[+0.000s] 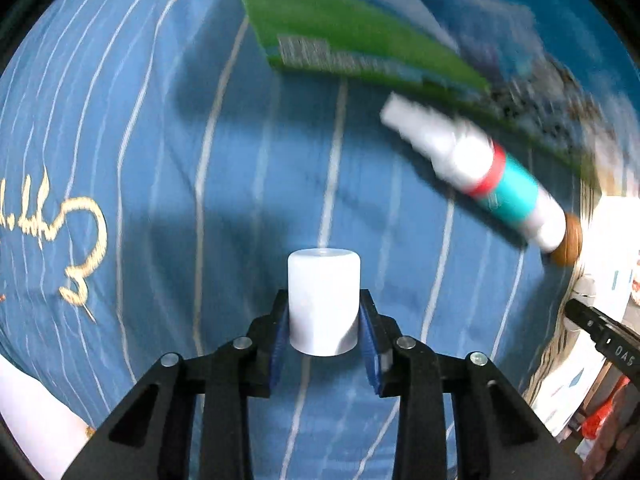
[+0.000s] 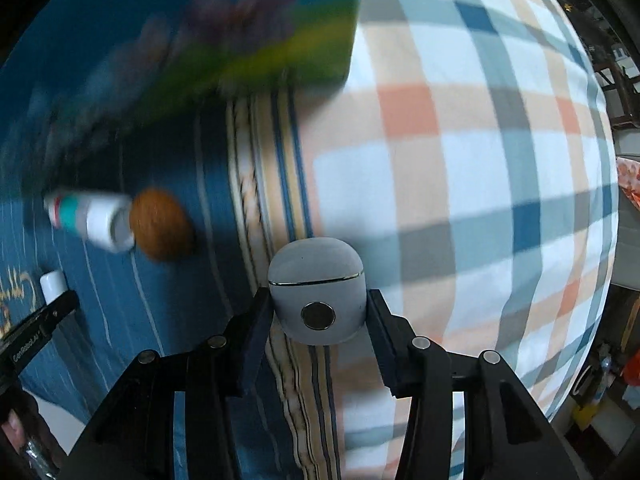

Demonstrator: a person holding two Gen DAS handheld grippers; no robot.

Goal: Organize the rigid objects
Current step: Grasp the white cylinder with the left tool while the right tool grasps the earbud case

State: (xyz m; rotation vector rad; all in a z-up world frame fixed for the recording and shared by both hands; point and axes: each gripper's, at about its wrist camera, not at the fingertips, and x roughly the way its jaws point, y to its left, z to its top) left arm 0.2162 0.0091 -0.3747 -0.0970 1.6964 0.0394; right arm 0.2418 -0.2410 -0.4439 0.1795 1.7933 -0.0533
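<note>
L gripper (image 1: 324,316): jaws closed on white cap (image 1: 323,300), blue pads pressed to both its sides; cap upright, held above the bed.
R gripper (image 2: 320,316): jaws clamped on grey case (image 2: 318,300), rounded, thin metallic seam across it, round dark button facing cam.
Bed: blue striped sheet (image 1: 180,160) w/ gold script embroidery at L edge; plaid pillow (image 2: 460,180) in orange/blue/grey/white on R side, seen in R wrist view.
Bottle (image 1: 476,172): white spray type, teal label w/ red band, lying on its side on sheet, nozzle end toward the box; blurred.
Nut (image 1: 567,240): brown, round, touching bottle's base end; on sheet near pillow edge.
Box (image 1: 340,36): green/blue, flat on sheet beyond bottle, barcode-like print on near edge; print too blurred to read.
Cross-view: L gripper tip + cap visible at far L of R wrist view; R gripper tip shows at R edge of L wrist view.
Background: room clutter at far R, too blurred to ID.
</note>
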